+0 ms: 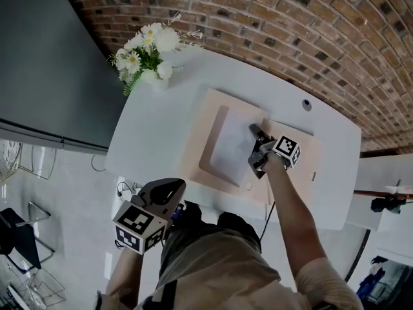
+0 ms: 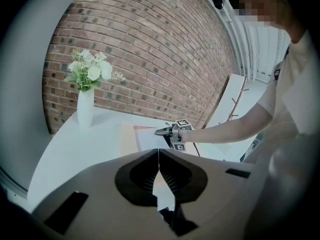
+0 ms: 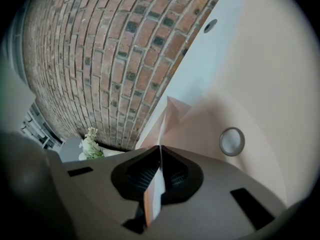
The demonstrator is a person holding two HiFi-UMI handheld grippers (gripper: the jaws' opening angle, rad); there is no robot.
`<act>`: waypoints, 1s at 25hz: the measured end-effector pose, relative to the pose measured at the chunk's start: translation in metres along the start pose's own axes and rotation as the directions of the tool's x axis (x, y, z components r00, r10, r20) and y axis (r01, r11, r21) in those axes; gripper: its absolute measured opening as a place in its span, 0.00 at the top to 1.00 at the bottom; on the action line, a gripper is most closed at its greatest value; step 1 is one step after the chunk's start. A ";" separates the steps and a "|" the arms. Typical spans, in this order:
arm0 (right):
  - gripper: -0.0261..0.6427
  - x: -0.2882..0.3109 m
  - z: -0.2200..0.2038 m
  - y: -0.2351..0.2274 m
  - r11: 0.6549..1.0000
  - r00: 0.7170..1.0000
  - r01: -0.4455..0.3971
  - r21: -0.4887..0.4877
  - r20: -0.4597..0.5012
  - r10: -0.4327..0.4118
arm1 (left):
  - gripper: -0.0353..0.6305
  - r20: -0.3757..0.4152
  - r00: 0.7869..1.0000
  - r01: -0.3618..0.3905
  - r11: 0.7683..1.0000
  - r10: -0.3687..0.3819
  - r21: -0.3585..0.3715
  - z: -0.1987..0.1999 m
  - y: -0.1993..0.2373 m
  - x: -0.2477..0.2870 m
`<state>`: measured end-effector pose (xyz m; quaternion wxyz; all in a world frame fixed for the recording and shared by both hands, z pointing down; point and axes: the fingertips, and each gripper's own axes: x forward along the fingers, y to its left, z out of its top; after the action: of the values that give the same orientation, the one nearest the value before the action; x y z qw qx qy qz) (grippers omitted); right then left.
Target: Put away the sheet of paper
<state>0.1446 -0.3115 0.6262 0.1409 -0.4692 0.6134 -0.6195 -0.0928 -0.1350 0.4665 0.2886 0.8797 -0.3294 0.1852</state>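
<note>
A white sheet of paper [image 1: 227, 148] lies in an open pale pink folder [image 1: 205, 116] on the white table [image 1: 151, 131]. My right gripper [image 1: 253, 130] reaches over the sheet's far right edge. In the right gripper view its jaws are shut on a thin sheet edge [image 3: 161, 149] that rises from the folder [image 3: 260, 99], next to a round snap button [image 3: 231, 141]. My left gripper [image 1: 169, 186] hangs off the table's near edge by the person's body, shut and empty [image 2: 159, 153]. The left gripper view shows the right gripper [image 2: 160, 131] over the folder.
A white vase of daisies [image 1: 147, 51] stands at the table's far left corner. A round cable hole [image 1: 306, 104] sits near the back edge. A brick wall [image 1: 290, 24] runs behind the table. The folder's flap [image 1: 304, 163] spreads to the right of my right gripper.
</note>
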 end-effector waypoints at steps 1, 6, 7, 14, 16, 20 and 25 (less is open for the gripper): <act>0.93 0.001 -0.001 0.000 1.000 1.000 0.000 -0.002 -0.002 0.000 | 0.92 -0.003 1.000 0.000 1.000 0.000 -0.002 -0.001 0.000 0.000; 0.93 0.010 -0.004 0.003 1.000 1.000 -0.011 0.004 -0.010 0.011 | 0.92 -0.010 1.000 -0.005 1.000 0.005 -0.007 -0.004 0.005 -0.002; 0.93 0.012 -0.006 0.004 1.000 1.000 -0.013 0.004 -0.013 0.013 | 0.92 -0.011 1.000 -0.006 1.000 0.006 -0.008 -0.005 0.005 -0.003; 0.93 0.019 -0.010 0.004 1.000 1.000 -0.016 0.018 -0.012 0.017 | 0.92 -0.019 1.000 -0.011 1.000 0.011 -0.019 -0.008 0.011 -0.005; 0.93 0.021 -0.009 0.004 1.000 1.000 -0.018 0.020 -0.011 0.018 | 0.92 -0.022 1.000 -0.011 1.000 0.010 -0.017 -0.008 0.011 -0.004; 0.93 0.023 -0.008 0.002 1.000 1.000 -0.017 0.019 -0.015 0.017 | 0.92 -0.026 1.000 -0.009 1.000 0.009 -0.015 -0.007 0.011 -0.003; 0.93 0.027 -0.007 0.003 1.000 0.999 -0.023 0.015 -0.029 0.023 | 0.92 -0.035 0.999 -0.011 1.000 0.011 -0.014 -0.007 0.010 -0.002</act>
<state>0.1239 -0.3280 0.6362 0.1425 -0.4521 0.6163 -0.6289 -0.1019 -0.1359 0.4745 0.2993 0.8725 -0.3304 0.1998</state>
